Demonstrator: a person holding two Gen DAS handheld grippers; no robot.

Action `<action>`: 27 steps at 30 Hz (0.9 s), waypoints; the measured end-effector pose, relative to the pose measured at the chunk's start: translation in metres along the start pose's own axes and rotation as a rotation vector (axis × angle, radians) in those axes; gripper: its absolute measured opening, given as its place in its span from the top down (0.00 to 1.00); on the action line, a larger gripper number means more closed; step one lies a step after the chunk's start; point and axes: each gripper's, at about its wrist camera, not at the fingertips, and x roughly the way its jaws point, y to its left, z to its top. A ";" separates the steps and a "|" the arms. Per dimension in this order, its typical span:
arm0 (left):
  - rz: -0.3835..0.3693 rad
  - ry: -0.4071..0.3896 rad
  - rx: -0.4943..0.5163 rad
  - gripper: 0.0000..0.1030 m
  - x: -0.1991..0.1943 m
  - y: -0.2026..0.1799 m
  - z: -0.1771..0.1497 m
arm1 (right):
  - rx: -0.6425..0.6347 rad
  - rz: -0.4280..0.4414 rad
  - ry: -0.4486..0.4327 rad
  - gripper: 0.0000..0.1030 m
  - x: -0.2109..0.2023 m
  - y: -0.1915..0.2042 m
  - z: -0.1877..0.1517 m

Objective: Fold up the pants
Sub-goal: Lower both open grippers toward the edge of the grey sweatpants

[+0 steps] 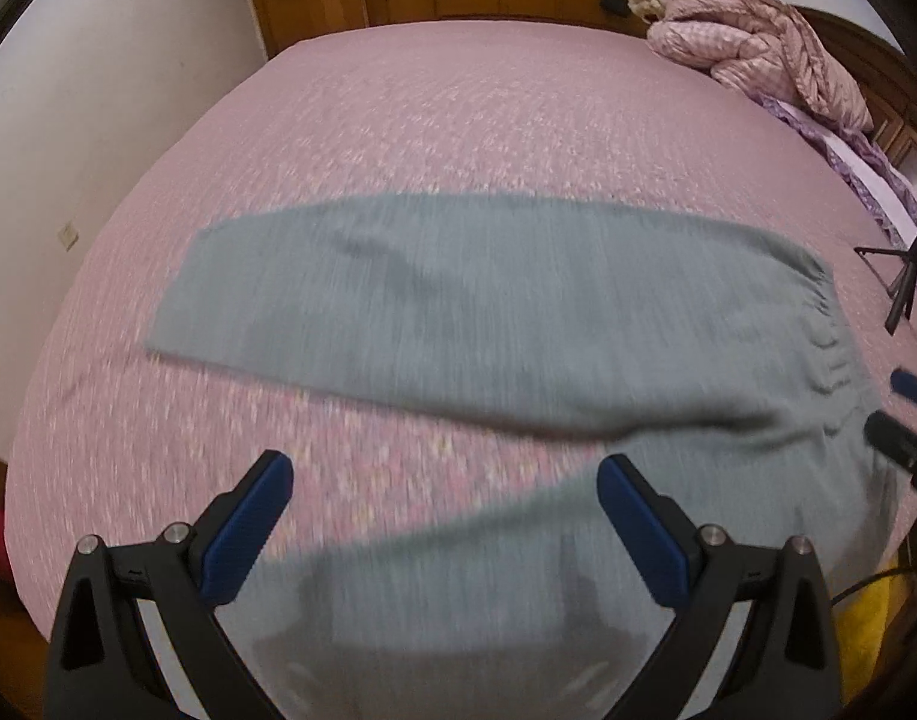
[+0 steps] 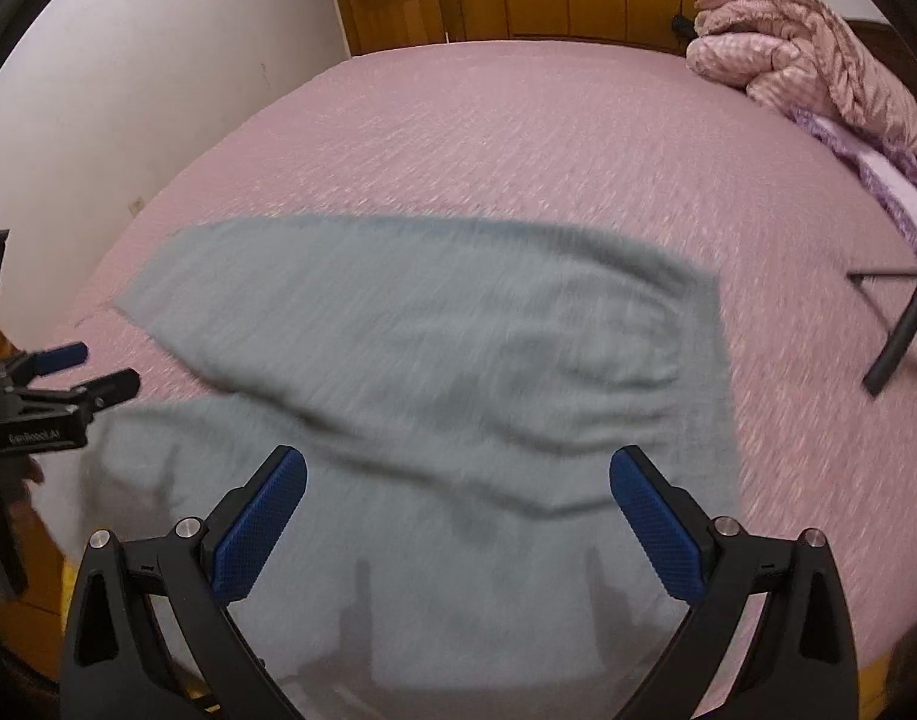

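Pants (image 1: 488, 312) spread on the bed (image 1: 458, 120), legs splayed apart, one toward the far left, the other running near, under both cameras. No fold made yet, by the look of it. Left tongs (image 1: 443, 510) wide, empty, above the near leg. Right tongs (image 2: 458, 498) wide, empty, over the seat. Likely next: pinch the near leg, carry it onto the far one. Frames blurred.

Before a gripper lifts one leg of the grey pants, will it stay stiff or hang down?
The grey pants probably hang limp: the cloth lies flat with soft wrinkles on the pink bedspread. The gathered waistband looks thicker and may drag.
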 end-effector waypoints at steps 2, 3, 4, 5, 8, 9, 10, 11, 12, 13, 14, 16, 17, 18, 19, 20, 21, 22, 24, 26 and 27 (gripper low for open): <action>0.012 0.010 0.027 0.00 0.010 -0.003 0.016 | -0.009 -0.020 -0.002 0.00 0.006 -0.006 0.012; 0.013 0.014 0.039 0.00 0.015 -0.004 0.024 | -0.005 -0.021 0.004 0.00 0.010 -0.011 0.016; 0.009 0.019 0.045 0.00 0.020 -0.005 0.029 | -0.005 -0.028 0.006 0.00 0.014 -0.014 0.021; -0.003 0.029 0.051 0.00 0.028 -0.006 0.038 | -0.006 -0.034 0.010 0.00 0.020 -0.018 0.026; -0.033 0.050 0.078 0.00 0.047 -0.012 0.057 | 0.001 -0.040 0.043 0.00 0.040 -0.031 0.040; -0.040 0.053 0.090 0.01 0.052 -0.013 0.061 | 0.004 -0.038 0.055 0.00 0.046 -0.035 0.044; -0.039 0.056 0.108 0.03 0.058 -0.015 0.067 | 0.007 -0.035 0.068 0.01 0.052 -0.038 0.047; -0.034 0.058 0.136 0.05 0.068 -0.018 0.075 | 0.010 -0.031 0.085 0.02 0.061 -0.043 0.052; -0.031 0.062 0.154 0.08 0.074 -0.020 0.081 | 0.012 -0.031 0.101 0.03 0.068 -0.048 0.056; -0.035 0.070 0.174 0.11 0.083 -0.022 0.089 | 0.009 -0.035 0.114 0.04 0.076 -0.052 0.059; -0.047 0.075 0.178 0.12 0.089 -0.021 0.088 | 0.016 -0.029 0.139 0.04 0.084 -0.057 0.062; -0.068 0.097 0.193 0.15 0.105 -0.021 0.097 | 0.010 -0.030 0.163 0.04 0.095 -0.064 0.067; -0.077 0.101 0.192 0.16 0.110 -0.019 0.100 | 0.001 -0.031 0.178 0.04 0.103 -0.067 0.070; -0.090 0.105 0.190 0.19 0.118 -0.017 0.107 | -0.012 -0.032 0.184 0.04 0.110 -0.070 0.073; -0.099 0.109 0.188 0.23 0.123 -0.014 0.111 | -0.019 -0.030 0.201 0.04 0.116 -0.072 0.075; -0.119 0.114 0.189 0.25 0.130 -0.012 0.119 | -0.029 -0.031 0.218 0.04 0.124 -0.075 0.076; -0.136 0.115 0.187 0.28 0.134 -0.009 0.122 | -0.039 -0.039 0.230 0.04 0.130 -0.078 0.079; -0.148 0.116 0.189 0.31 0.138 -0.008 0.126 | -0.047 -0.051 0.239 0.05 0.137 -0.082 0.081; -0.169 0.128 0.205 0.32 0.147 -0.006 0.138 | -0.050 -0.053 0.259 0.05 0.149 -0.087 0.083; -0.177 0.135 0.238 0.31 0.156 -0.006 0.149 | -0.057 -0.051 0.278 0.05 0.160 -0.091 0.083; -0.178 0.132 0.252 0.31 0.160 -0.007 0.154 | -0.060 -0.054 0.290 0.05 0.165 -0.093 0.082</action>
